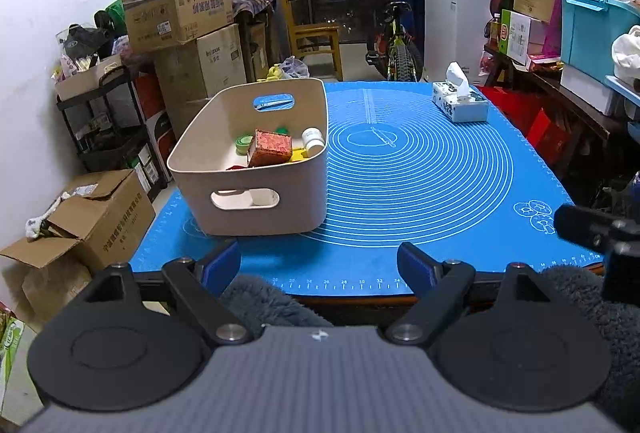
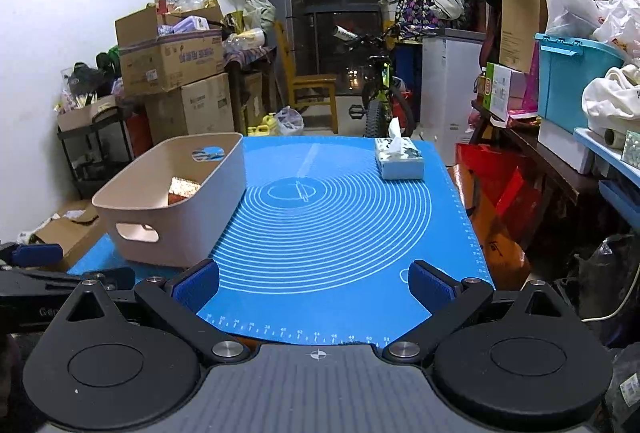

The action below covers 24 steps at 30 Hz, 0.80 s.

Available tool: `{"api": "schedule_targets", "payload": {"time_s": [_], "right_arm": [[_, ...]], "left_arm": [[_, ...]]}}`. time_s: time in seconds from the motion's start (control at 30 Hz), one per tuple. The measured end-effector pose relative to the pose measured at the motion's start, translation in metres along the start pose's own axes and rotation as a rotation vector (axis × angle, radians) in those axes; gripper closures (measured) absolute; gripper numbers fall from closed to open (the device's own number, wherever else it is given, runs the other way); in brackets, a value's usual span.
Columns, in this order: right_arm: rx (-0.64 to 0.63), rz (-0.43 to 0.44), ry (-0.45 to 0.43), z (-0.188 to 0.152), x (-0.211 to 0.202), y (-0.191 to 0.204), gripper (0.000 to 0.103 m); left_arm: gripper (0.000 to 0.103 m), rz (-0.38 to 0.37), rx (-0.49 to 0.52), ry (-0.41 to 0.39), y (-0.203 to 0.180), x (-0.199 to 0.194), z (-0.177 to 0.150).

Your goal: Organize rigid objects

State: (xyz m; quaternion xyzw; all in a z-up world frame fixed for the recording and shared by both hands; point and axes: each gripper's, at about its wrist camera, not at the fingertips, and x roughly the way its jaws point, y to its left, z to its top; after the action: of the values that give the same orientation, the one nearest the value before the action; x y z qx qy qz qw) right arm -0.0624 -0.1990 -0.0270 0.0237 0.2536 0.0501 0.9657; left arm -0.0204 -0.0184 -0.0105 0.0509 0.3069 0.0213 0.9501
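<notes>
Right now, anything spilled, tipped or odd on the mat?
Nothing spilled. The red patterned box leans tilted on the other items in the beige bin. The tissue box sits alone at the mat's far corner.

A beige plastic bin [image 1: 256,169] with oval handle cut-outs in its end walls stands upright near the left edge of the blue mat [image 1: 420,169], toward the near left corner. Inside it lie the sorted items: a red patterned box [image 1: 270,148] tilted on the pile, a green roll [image 1: 243,142] beside it to the left, a small white bottle [image 1: 313,138] leaning against the right wall, and yellow pieces [image 1: 298,154] underneath. The red patterned box alone shows over the rim from the right-hand view.
</notes>
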Motion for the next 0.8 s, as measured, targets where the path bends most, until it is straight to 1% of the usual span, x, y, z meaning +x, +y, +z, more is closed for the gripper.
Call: {"api": "schedule_targets", "payload": {"time_s": [0.27, 0.5, 0.8], "right_arm": [[-0.055, -0.002, 0.007, -0.006, 0.008, 0.012, 0.003], [-0.041, -0.005, 0.011, -0.007, 0.01, 0.009, 0.003], [-0.043, -0.006, 0.012, -0.008, 0.01, 0.009, 0.003]], "left_arm": [[0.016, 0.0, -0.035, 0.017, 0.008, 0.005, -0.002], [0.016, -0.002, -0.056, 0.033, 0.012, 0.008, -0.003], [0.015, -0.005, -0.043, 0.033, 0.012, 0.007, -0.003]]}}
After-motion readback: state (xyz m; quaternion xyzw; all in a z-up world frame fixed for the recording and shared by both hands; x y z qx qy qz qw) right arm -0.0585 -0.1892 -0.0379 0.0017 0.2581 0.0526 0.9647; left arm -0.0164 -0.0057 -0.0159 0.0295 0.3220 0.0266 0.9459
